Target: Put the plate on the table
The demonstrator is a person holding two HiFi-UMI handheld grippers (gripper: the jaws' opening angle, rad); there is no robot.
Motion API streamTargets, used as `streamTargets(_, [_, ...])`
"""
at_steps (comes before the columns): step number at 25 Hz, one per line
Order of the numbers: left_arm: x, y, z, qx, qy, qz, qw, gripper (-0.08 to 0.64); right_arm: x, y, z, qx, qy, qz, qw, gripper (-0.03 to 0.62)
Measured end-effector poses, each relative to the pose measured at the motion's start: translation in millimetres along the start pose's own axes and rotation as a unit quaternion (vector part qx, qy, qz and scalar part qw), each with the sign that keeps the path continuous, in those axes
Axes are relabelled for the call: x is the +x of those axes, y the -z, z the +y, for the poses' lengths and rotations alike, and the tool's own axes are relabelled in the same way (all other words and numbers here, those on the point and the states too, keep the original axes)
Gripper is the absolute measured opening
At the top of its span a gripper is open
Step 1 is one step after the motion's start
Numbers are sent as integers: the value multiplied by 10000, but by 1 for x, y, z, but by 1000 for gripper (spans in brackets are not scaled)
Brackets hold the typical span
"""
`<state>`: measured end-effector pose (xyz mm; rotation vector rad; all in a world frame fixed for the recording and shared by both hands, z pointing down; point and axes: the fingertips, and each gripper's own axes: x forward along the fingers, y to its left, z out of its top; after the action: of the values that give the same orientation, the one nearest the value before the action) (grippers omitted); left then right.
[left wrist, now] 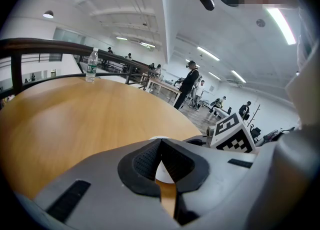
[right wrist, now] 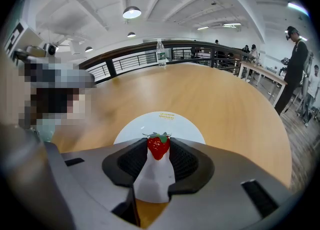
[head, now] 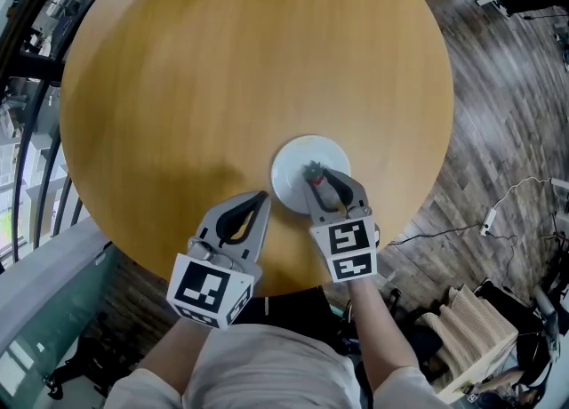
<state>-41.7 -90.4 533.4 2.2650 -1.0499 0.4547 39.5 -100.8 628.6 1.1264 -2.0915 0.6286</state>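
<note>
White plate (head: pixel 292 165) lies flat on the round wooden table (head: pixel 222 60), near the edge closest to the person. Right gripper (head: pixel 316 176) angled down over the plate's near side, its fingers clamped on a small strawberry (right wrist: pixel 158 145) held at the very tips; the plate shows just under and beyond the berry, and whether the berry touches it cannot be told. Left gripper (head: pixel 262 196) fingers together, nothing between them, tips just beside the plate's left rim, off the plate. Water bottle (right wrist: pixel 160 53) stands upright at the table's far edge, well apart.
</note>
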Motion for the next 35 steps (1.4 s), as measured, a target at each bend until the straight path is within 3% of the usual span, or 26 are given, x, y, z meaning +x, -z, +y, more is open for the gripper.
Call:
streamTargets(18, [-27, -14, -8, 104, -63, -183, 9998, 23, -24, -15, 6, 28, 23, -192, 9998, 179])
streamTargets(25, [-55, -28, -25, 320, -9, -272, 9991, 23, -64, -18, 11, 80, 90, -335, 9994, 179])
streamTargets(35, [-122, -58, -72, 384, 180, -475, 9980, 23, -180, -64, 32, 158, 294, -1109, 9933, 140])
